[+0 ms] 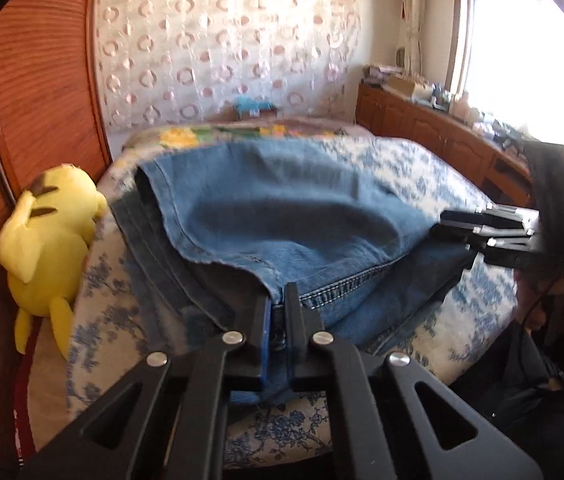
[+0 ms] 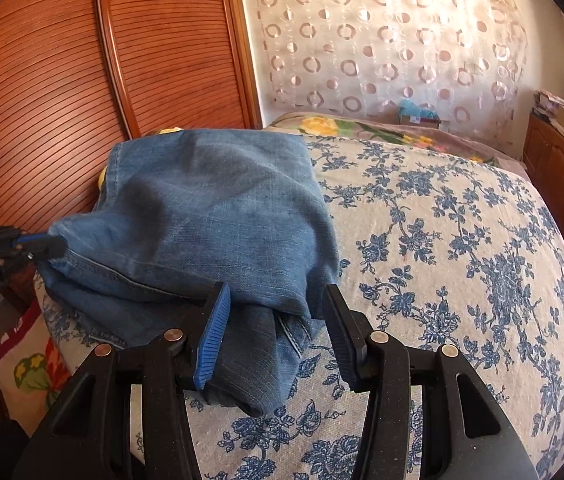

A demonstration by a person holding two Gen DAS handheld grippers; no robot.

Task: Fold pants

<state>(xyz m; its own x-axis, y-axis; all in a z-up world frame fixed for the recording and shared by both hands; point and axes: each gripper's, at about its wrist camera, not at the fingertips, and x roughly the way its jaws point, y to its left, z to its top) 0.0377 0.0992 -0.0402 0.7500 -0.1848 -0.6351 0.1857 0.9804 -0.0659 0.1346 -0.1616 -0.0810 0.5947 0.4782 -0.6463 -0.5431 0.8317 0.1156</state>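
Blue jeans (image 1: 282,208) lie folded in a stack on the bed, with the top layer bulging up. My left gripper (image 1: 278,292) is shut on the near stitched edge of the denim, seen in the left wrist view bottom centre. The right wrist view shows the same gripper (image 2: 52,242) pinching the jeans' (image 2: 210,208) left corner. My right gripper (image 2: 277,288) stands open around the near right corner of the stack; the blue pad (image 2: 214,336) lies against the cloth and the other finger (image 2: 342,332) stands just off it. It also shows at the jeans' right edge, as the right gripper (image 1: 438,224).
The bed cover (image 2: 462,240) is white with blue flowers and spreads wide to the right. A yellow plush toy (image 1: 48,236) leans on the wooden wardrobe door (image 1: 42,100) at the left. A wooden cabinet (image 1: 422,128) with clutter runs under the window. A patterned cushion (image 2: 30,372) lies low left.
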